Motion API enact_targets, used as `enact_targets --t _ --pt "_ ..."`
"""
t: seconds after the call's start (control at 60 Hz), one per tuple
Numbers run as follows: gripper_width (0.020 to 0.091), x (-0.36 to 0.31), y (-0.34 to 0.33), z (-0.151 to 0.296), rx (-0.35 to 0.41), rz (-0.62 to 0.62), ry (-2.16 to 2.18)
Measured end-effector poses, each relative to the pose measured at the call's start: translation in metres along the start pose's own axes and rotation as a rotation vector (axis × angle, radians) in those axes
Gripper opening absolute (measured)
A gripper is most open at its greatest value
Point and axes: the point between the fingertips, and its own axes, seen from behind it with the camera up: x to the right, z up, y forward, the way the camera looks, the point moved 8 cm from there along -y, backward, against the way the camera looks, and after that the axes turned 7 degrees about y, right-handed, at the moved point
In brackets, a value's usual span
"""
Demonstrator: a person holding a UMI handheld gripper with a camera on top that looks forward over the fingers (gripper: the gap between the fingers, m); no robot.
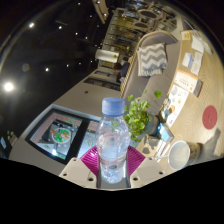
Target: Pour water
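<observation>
A clear plastic water bottle [113,140] with a pale blue cap stands upright between my fingers, tilted with the whole view. Both magenta pads [91,157] press against its lower body, so my gripper [112,160] is shut on the bottle. The bottle looks mostly full of water. A white cup [179,154] lies beyond the right finger on the light tabletop [85,108], its opening facing me. The bottle's base is hidden below the fingers.
A small green potted plant [138,113] stands just behind the bottle. A dark tray with a colourful picture [58,133] lies to the left. A chair with a zigzag cushion [152,58] and shelves stand further back.
</observation>
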Motion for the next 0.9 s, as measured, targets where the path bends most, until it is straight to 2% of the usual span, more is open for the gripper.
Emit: enact_targets --t 0.117,0.283,0.4,0.467,0.5,0.6,0.75,0.9 --pt "0.0326 -0.026 -0.03 0.061 0.09 -0.041 -0.35" --pt "0.0327 0.01 -0.039 0.122 0.162 -0.248 -0.828" --pt "0.0329 0.07 -0.039 0.139 0.144 -0.398 -1.072" --pt "0.033 0.101 -0.035 0.139 0.119 -0.456 -1.133" --pt "0.033 0.138 -0.034 0.142 0.108 -0.483 -1.152" --pt "0.0331 0.17 -0.034 0.138 0.059 -0.541 -1.151" --pt "0.033 0.21 -0.032 0.133 0.028 -0.545 -1.176" --pt "0.034 0.227 -0.027 0.127 0.044 -0.534 -1.162"
